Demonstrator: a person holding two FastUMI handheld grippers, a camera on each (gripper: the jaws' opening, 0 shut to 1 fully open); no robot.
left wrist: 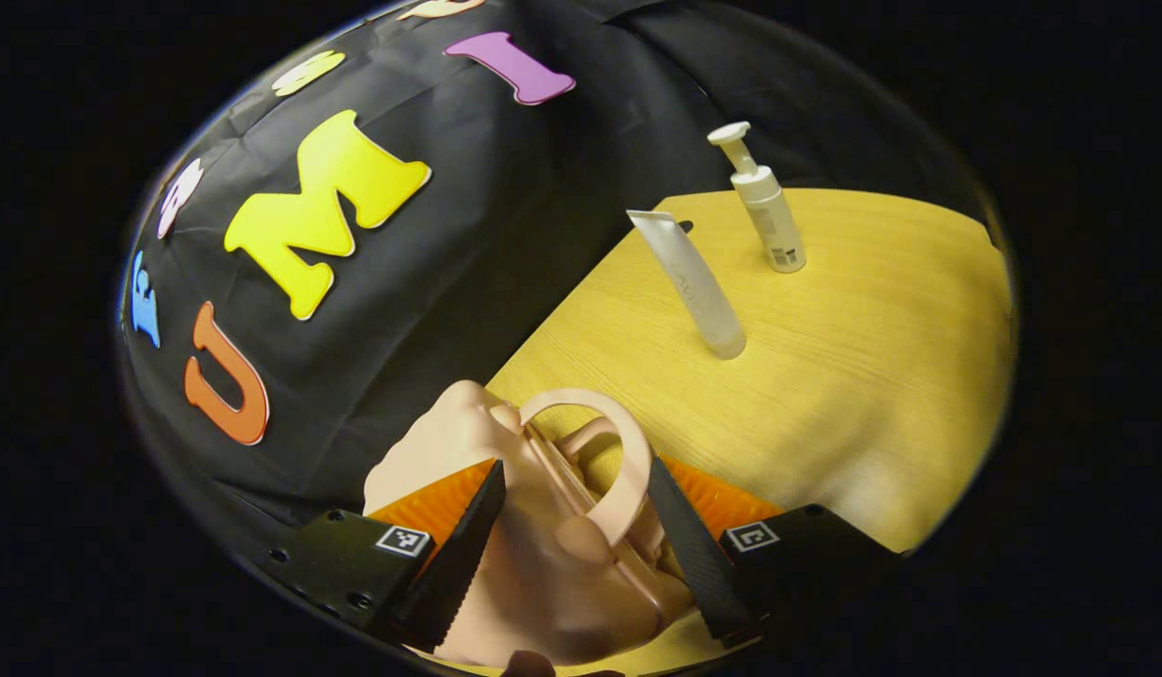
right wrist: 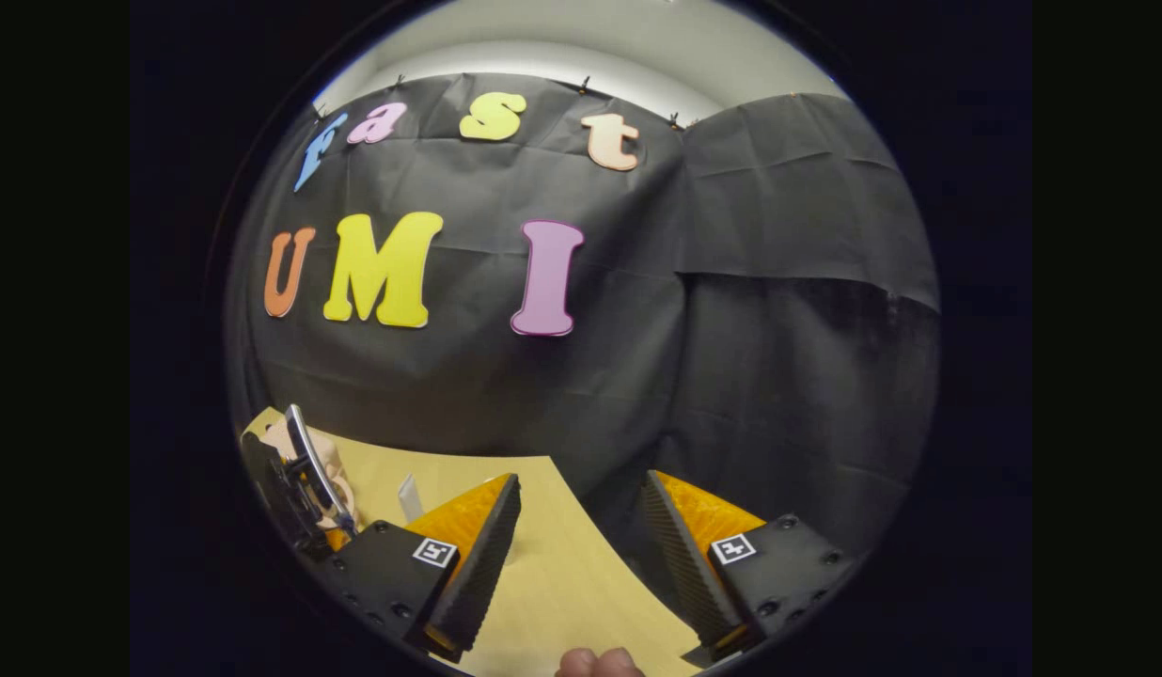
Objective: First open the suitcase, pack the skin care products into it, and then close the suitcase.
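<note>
Left gripper view: the left tool straddles the pink suitcase at the desk's near edge, jaws spread either side of its arched handle, not clamped. Tube and pump bottle stand toward the far edge. Right tool hangs open, empty. Risk: closing off-centre could slip off the handle and shove the case.
</note>
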